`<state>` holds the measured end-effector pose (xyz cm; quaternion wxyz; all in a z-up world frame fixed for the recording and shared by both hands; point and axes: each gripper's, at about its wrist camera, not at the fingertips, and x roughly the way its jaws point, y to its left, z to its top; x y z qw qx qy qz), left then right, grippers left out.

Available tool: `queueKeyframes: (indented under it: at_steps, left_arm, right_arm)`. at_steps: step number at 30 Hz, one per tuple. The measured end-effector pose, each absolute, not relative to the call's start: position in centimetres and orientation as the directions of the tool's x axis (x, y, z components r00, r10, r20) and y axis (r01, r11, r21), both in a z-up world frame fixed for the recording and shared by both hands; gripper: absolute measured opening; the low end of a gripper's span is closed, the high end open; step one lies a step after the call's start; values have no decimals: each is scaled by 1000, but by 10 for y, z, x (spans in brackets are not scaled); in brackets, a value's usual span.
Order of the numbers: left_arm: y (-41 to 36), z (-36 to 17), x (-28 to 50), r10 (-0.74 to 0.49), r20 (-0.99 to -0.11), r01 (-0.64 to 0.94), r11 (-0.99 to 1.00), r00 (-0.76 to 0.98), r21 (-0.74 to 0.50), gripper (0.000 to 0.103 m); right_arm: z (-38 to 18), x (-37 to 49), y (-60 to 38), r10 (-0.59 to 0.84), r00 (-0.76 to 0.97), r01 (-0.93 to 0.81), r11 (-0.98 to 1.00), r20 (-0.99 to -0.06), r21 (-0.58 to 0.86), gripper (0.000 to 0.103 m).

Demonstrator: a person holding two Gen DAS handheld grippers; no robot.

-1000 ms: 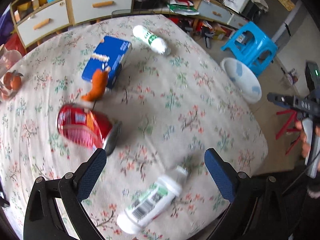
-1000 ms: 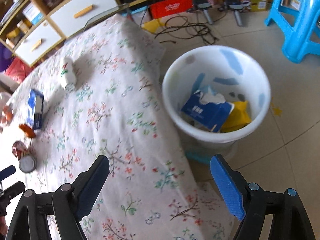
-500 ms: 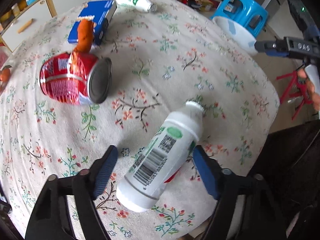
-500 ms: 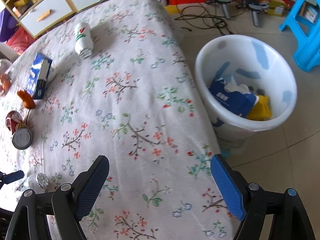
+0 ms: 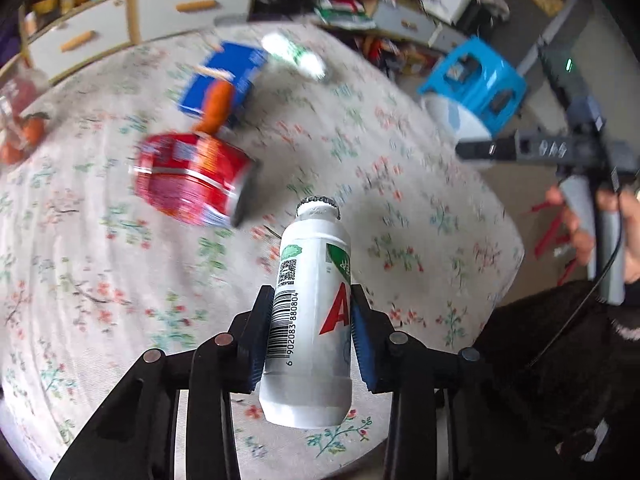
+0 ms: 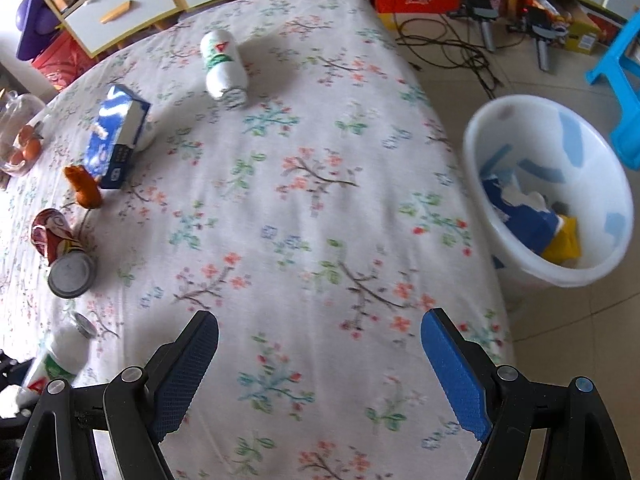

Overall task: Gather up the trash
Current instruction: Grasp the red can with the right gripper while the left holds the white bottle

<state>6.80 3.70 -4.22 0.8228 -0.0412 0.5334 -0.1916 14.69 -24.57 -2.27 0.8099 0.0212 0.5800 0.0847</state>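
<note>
A white bottle (image 5: pixel 312 320) with a barcode and a red letter sits between the blue pads of my left gripper (image 5: pixel 311 296). The jaws are closing and both pads touch its sides. The right wrist view shows the same bottle (image 6: pixel 64 356) at the lower left. My right gripper (image 6: pixel 320 320) hangs open over the floral tablecloth (image 6: pixel 320 160) with nothing between its fingers. A red can (image 5: pixel 192 178) lies on its side, with an orange scrap (image 6: pixel 84 188), a blue box (image 6: pixel 116 136) and a second white bottle (image 6: pixel 224 66) farther off. A white bin (image 6: pixel 552 184) stands on the floor to the right of the table.
The bin holds blue and yellow packaging. A blue stool (image 6: pixel 616 80) stands beyond it, with cables on the floor nearby. A glass bowl of fruit (image 6: pixel 20 140) sits at the table's left edge. Cabinets with drawers run along the back.
My left gripper moved in around the lying bottle and narrowed onto it; the bottle now points along the fingers. My right gripper shifted from the bin side to above the table.
</note>
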Motion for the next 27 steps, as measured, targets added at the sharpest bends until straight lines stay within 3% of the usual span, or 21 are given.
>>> queueKeyframes:
  at_steps: [11,18,27]
  left_arm:
    - [121,-15,59,-298,-793,38,943,531,-329,39]
    - [165,-19,53,-118,-830,-151,960,544,-236,39]
    - [192,-39,52,-128,-858,-227,936,497,-271,39]
  right_arm:
    - [-24,161,-172,208,294,-210,966,-933,149,87]
    - [-34,163,-108,240,256,-301,940,-936,159,87]
    - [-50,164,-51,306,181,-361,905,-935,226,87]
